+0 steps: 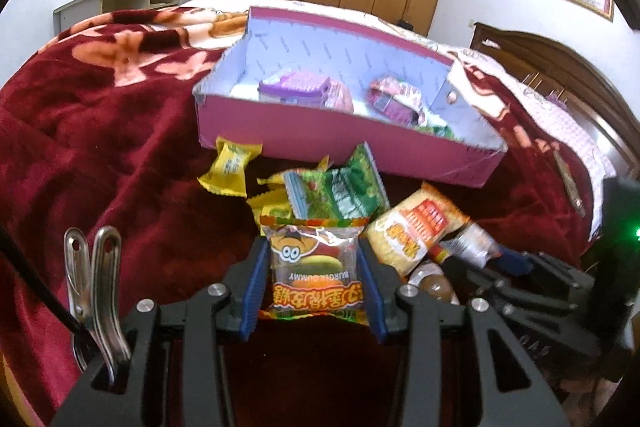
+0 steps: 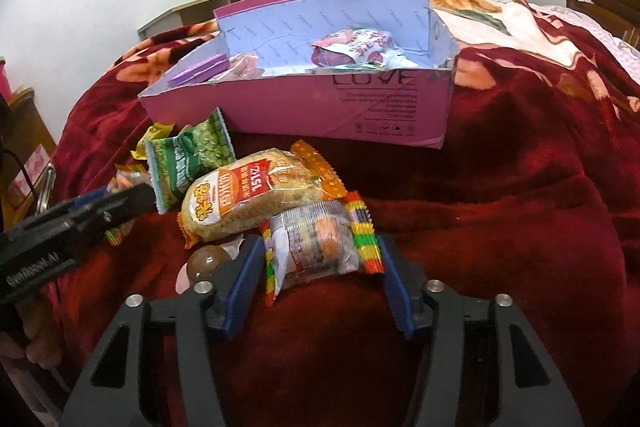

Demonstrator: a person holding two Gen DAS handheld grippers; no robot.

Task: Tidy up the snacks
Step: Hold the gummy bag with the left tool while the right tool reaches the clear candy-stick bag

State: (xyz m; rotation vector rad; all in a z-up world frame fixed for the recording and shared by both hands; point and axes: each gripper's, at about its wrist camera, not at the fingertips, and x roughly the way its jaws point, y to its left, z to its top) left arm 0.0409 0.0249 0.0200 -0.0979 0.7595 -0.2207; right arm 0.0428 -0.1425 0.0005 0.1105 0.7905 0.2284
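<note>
A pink box [image 1: 320,143] with purple and pink packets inside sits on the red blanket; it also shows in the right wrist view [image 2: 312,115]. My left gripper [image 1: 314,287] is shut on a burger gummy packet [image 1: 316,267]. My right gripper [image 2: 322,269] stands around a clear packet with rainbow edges [image 2: 316,243], jaws beside it and not clearly pressing. Beyond lie a green pea packet [image 1: 340,193] [image 2: 188,155], an orange rice-cracker packet [image 1: 416,227] [image 2: 248,195] and yellow candies [image 1: 230,169].
A brown jelly ball [image 2: 208,261] lies left of my right gripper. The left gripper's body [image 2: 72,223] reaches in from the left in the right wrist view. A metal clip [image 1: 94,275] sits on my left gripper. Wardrobes and a headboard [image 1: 560,75] stand behind.
</note>
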